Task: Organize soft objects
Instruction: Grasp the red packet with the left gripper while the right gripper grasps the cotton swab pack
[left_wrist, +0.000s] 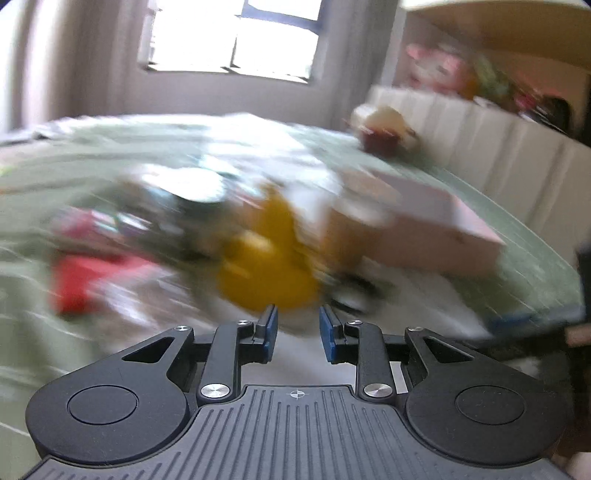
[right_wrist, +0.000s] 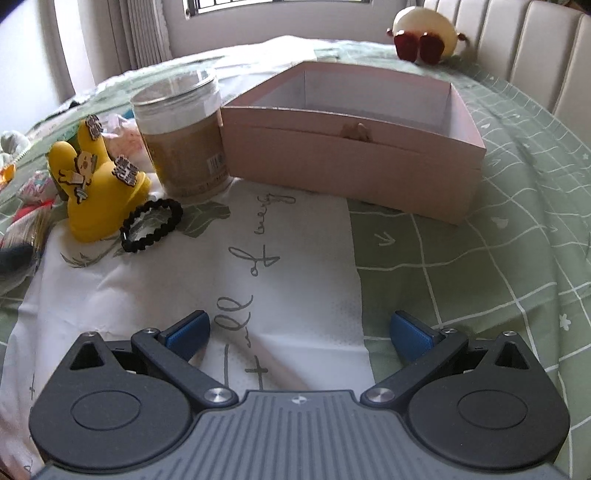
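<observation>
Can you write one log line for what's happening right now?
left gripper: narrow gap, empty | right gripper: open, empty | pink box: open | yellow toy: on bed

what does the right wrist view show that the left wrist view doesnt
Only the right wrist view: the black beaded bracelet, the clear plastic jar with a tan label, cursive writing on the white cloth, and the right tongs wide open and empty.

Only the left wrist view: a blurred red object, the cluttered shelf above the padded headboard, and the left tongs narrowly parted with nothing between them.

Both: the yellow rubber bunny-eared toy, the open pink cardboard box, the round cream plush with red feet, and the green bedsheet.
</observation>
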